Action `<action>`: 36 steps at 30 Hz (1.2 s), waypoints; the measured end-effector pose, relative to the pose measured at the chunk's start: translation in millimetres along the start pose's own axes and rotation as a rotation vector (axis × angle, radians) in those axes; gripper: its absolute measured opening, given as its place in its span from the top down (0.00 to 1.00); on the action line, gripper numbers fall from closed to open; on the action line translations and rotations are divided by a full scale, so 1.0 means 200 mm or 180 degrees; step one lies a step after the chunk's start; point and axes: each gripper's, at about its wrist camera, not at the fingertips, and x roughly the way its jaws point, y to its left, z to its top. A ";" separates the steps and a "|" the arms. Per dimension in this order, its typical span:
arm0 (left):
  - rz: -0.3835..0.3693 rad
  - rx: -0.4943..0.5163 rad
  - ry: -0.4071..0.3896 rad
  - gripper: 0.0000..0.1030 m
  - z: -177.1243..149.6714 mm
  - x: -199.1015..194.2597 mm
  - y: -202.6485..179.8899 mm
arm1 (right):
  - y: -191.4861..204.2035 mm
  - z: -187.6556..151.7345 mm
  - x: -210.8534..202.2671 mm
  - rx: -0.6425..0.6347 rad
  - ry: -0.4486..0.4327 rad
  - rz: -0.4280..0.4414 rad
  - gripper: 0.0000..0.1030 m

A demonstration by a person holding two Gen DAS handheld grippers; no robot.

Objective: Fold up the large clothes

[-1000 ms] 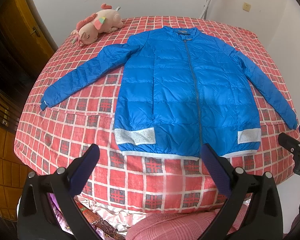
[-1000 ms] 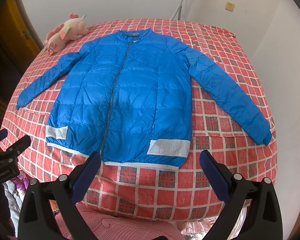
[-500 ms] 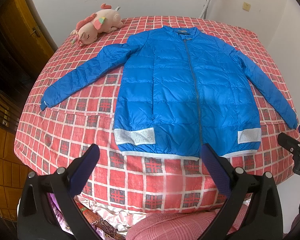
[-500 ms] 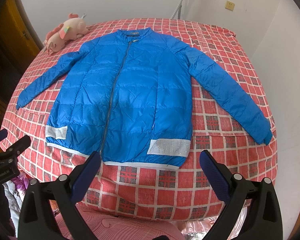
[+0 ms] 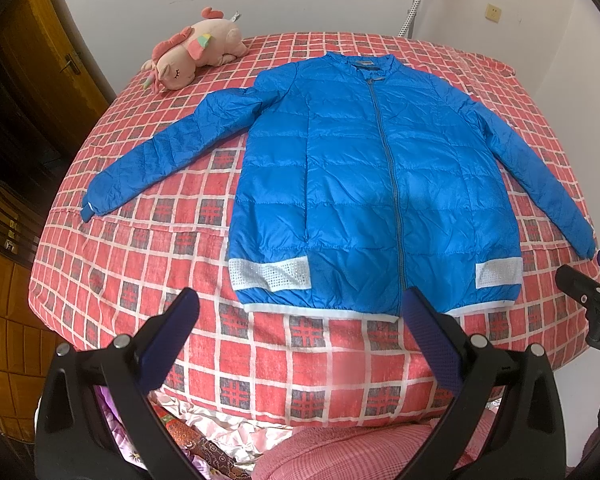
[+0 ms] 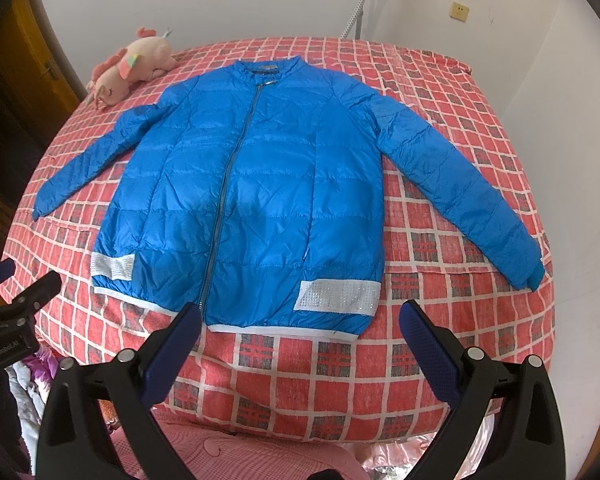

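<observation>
1. The bed (image 5: 140,272) shows bare checked cover along its near edge.
2. The blue jacket (image 5: 364,184) lies flat, zipped, sleeves spread.
3. My left gripper (image 5: 300,320) and right gripper (image 6: 300,324) hang spread wide before its hem, touching nothing.

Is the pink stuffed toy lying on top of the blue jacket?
No, the pink stuffed toy lies on the bedspread beyond the blue jacket, apart from its sleeve.

1. Left wrist view looks from the foot of the bed (image 5: 100,280) toward the far wall, left of centre, hem of the jacket (image 5: 360,184) near.
2. Right wrist view faces likewise, further right.
3. Both share jacket, bed and plush (image 6: 128,68).
</observation>
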 end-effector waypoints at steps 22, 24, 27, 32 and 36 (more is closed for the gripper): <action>0.0007 0.0027 0.0026 0.03 0.04 0.02 0.02 | -0.01 0.02 0.04 0.0051 -0.0043 0.0039 0.04; 0.0015 0.0037 0.0015 0.03 0.05 0.04 0.01 | -0.03 0.02 0.07 0.0076 -0.0063 0.0045 0.04; 0.0021 0.0039 -0.0068 0.03 0.10 0.12 0.00 | -0.13 0.03 0.21 0.0219 -0.0025 0.0107 0.04; -0.0074 0.0132 -0.0068 0.03 0.24 0.31 -0.09 | -0.44 0.05 0.39 0.0636 0.0016 0.0064 0.04; -0.0015 0.0239 -0.0094 0.03 0.41 0.45 -0.22 | -0.86 0.08 0.50 0.1174 0.0058 -0.0134 0.04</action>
